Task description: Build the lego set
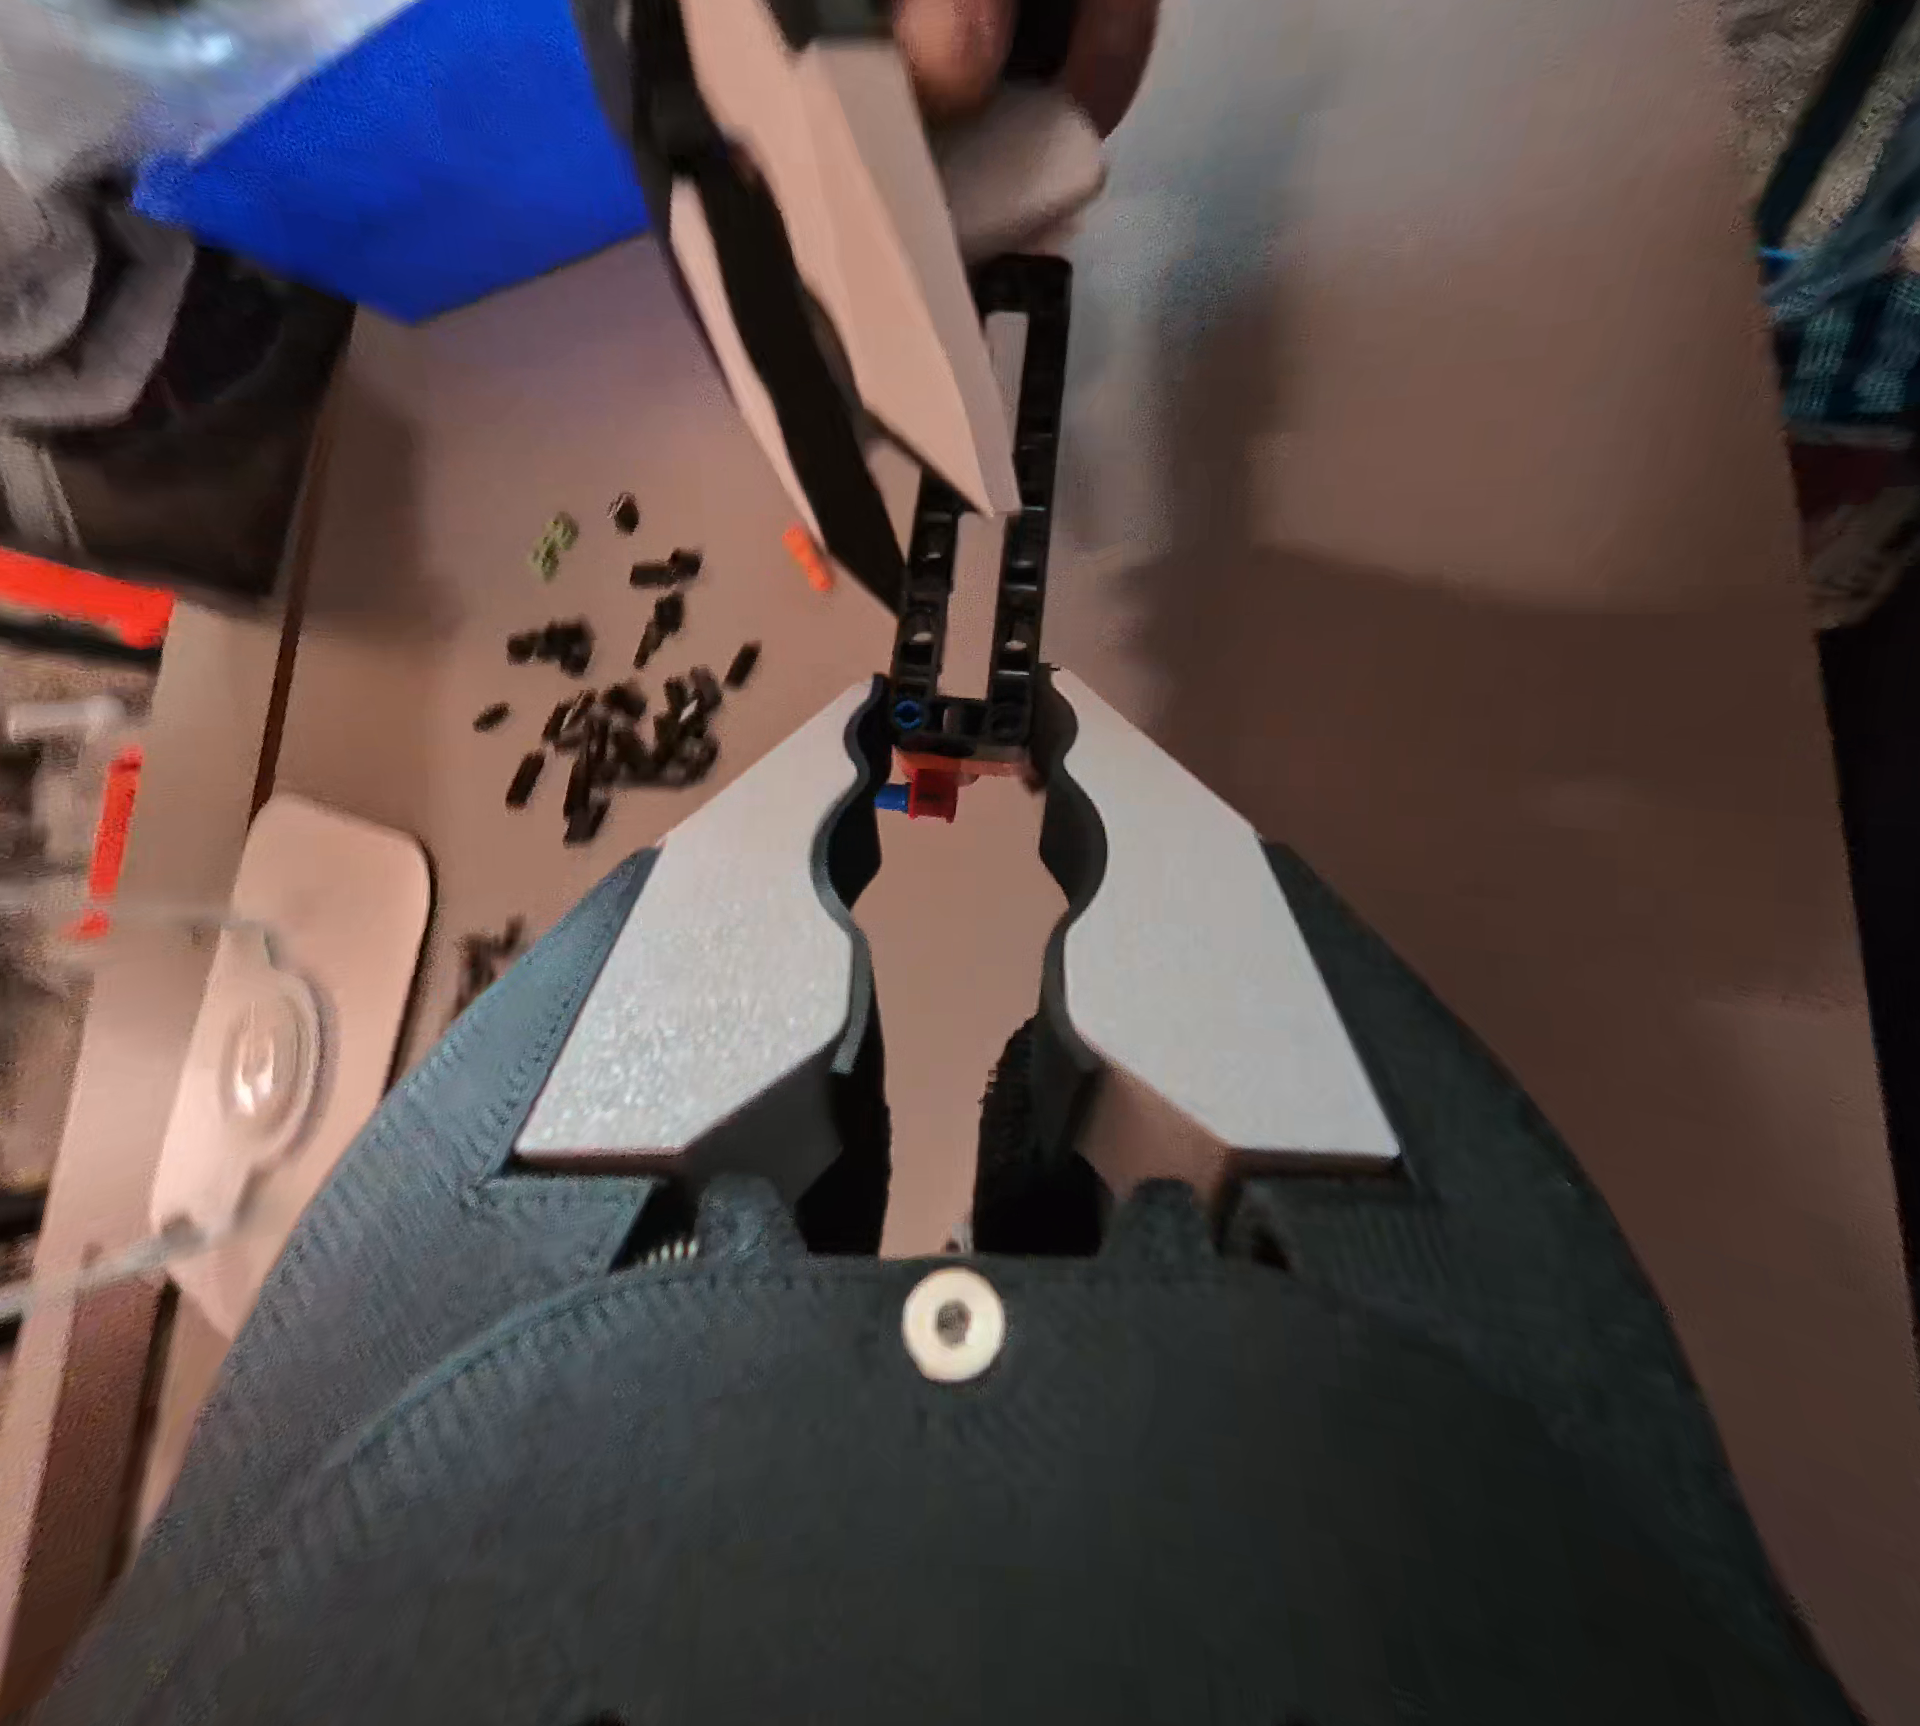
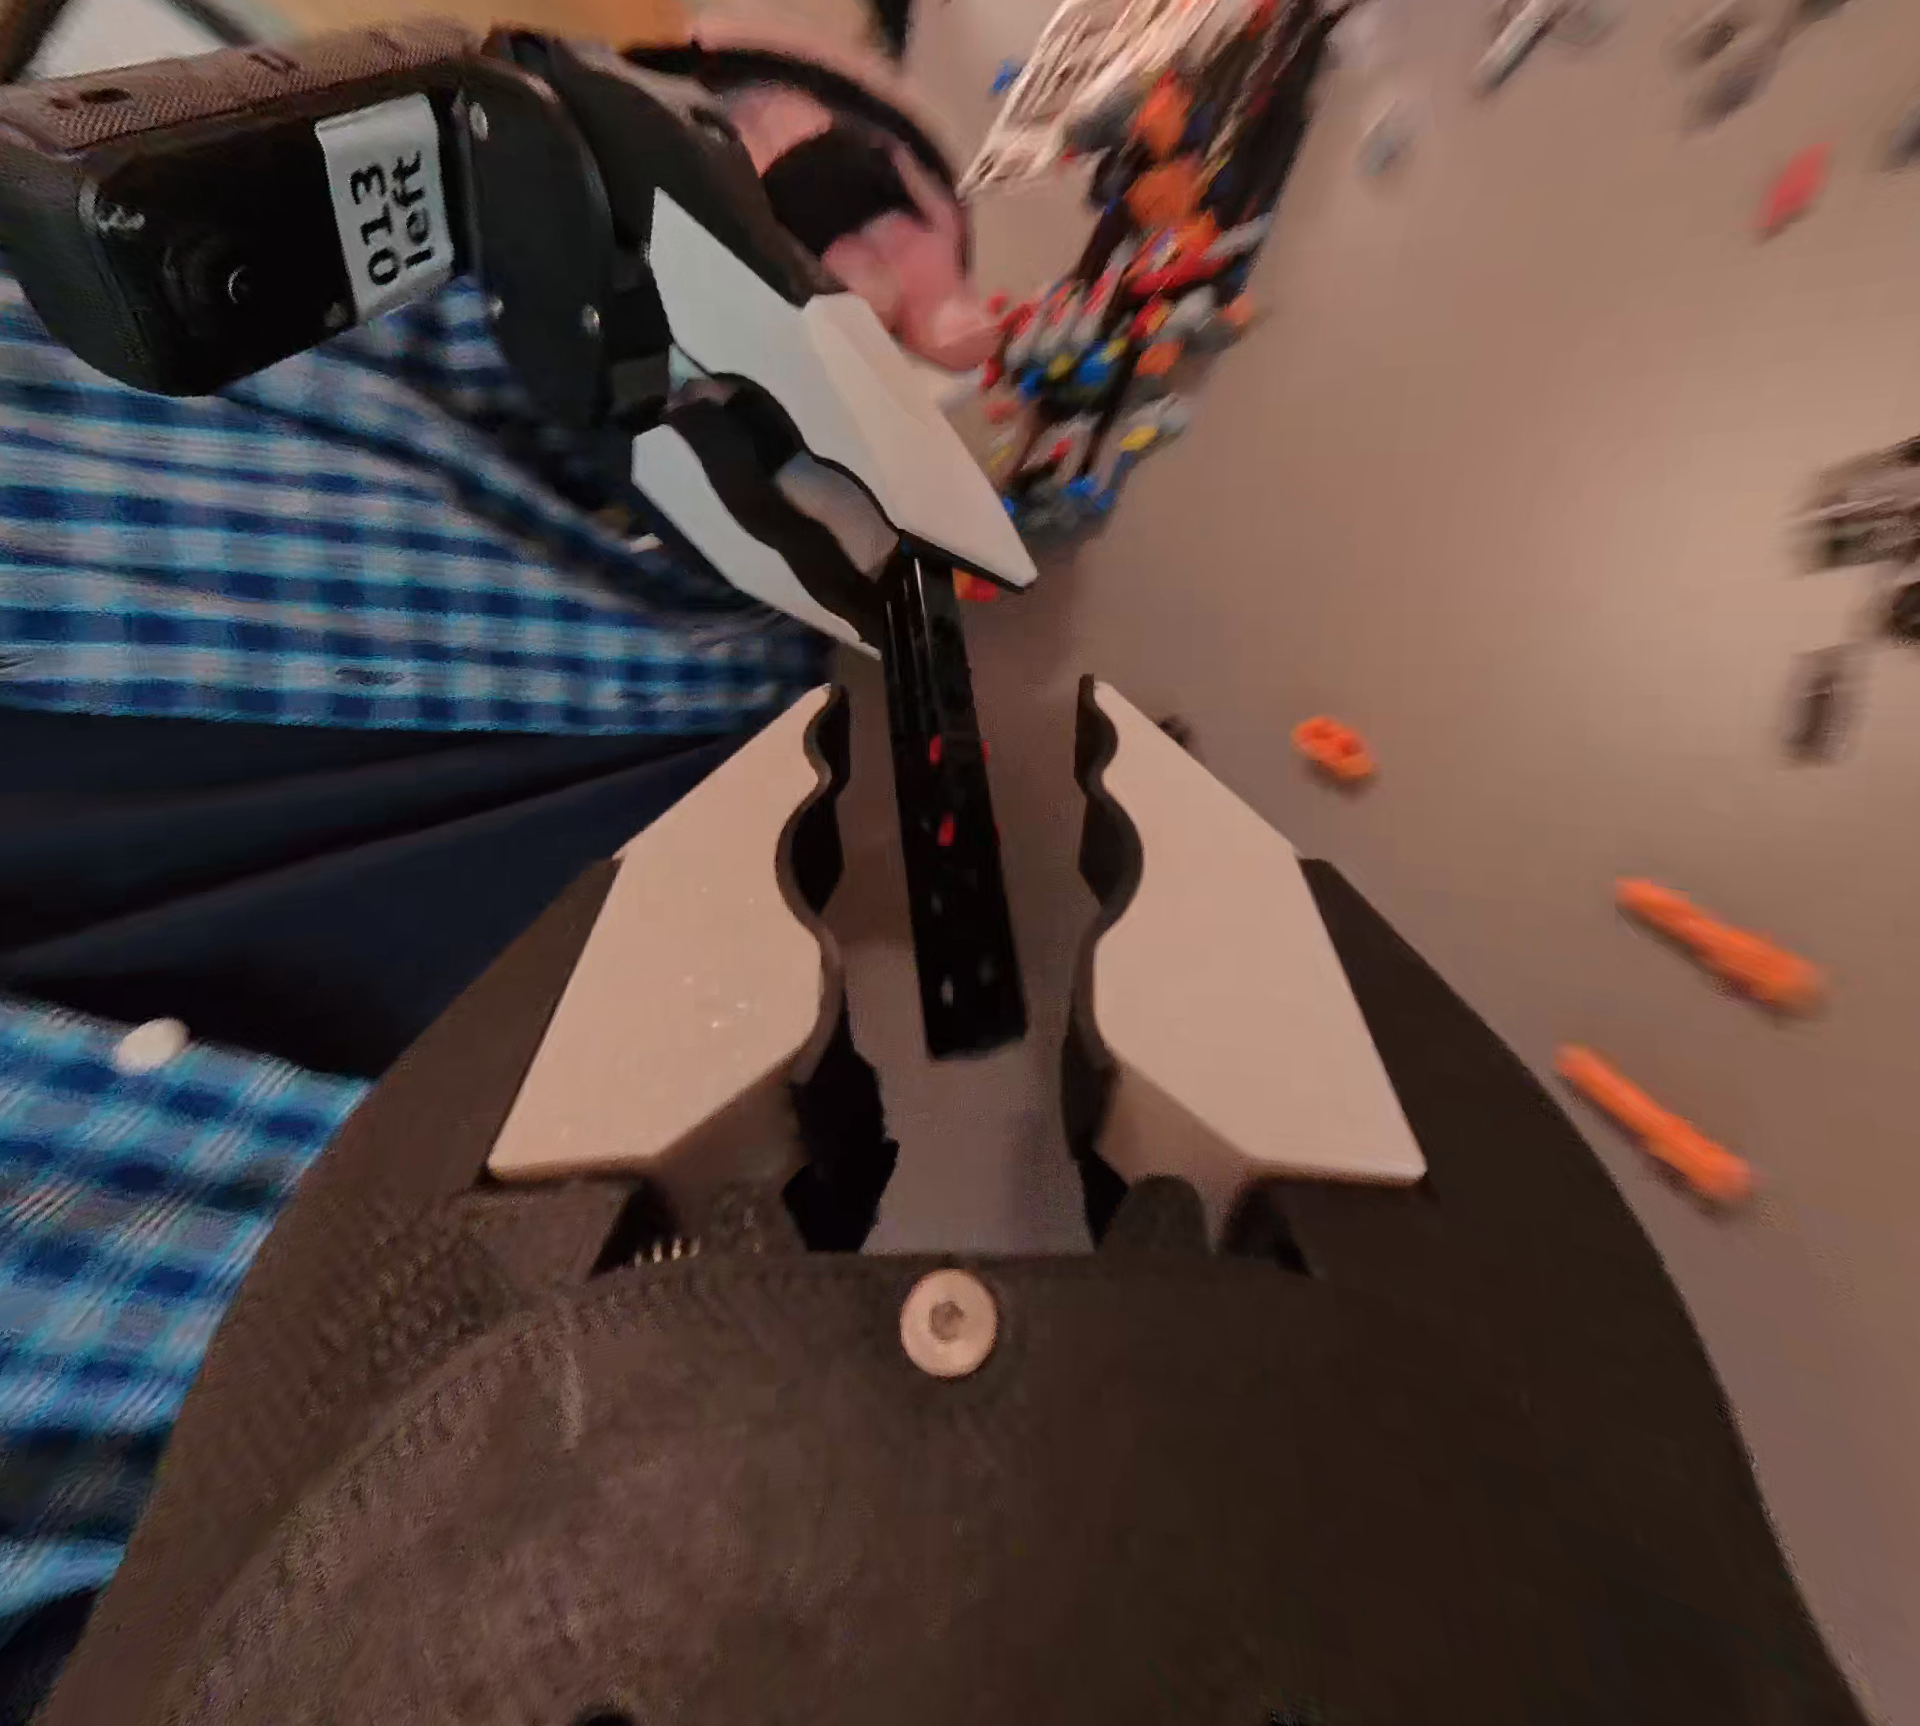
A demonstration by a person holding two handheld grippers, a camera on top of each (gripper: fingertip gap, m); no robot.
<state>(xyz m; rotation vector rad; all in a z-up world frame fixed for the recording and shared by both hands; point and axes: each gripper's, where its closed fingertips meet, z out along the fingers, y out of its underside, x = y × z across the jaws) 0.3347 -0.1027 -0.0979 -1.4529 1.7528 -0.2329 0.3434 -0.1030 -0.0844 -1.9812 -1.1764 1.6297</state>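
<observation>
Jaws of my left gripper (image 1: 961, 720) pinch the near end of the black frame (image 1: 987, 575). My right gripper (image 2: 956, 700) stands wide around its far end, untouching. Black pins (image 1: 613, 710) litter the table (image 1: 1455, 741).

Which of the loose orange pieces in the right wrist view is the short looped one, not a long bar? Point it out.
The small orange looped piece, lying on the table just right of the right gripper. The other two orange pieces are long straight bars, lower down.

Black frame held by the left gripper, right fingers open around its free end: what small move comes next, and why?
Probably close the right gripper on the black frame. The frame lies between its open fingers untouched, while the left gripper clamps the far end.
</observation>
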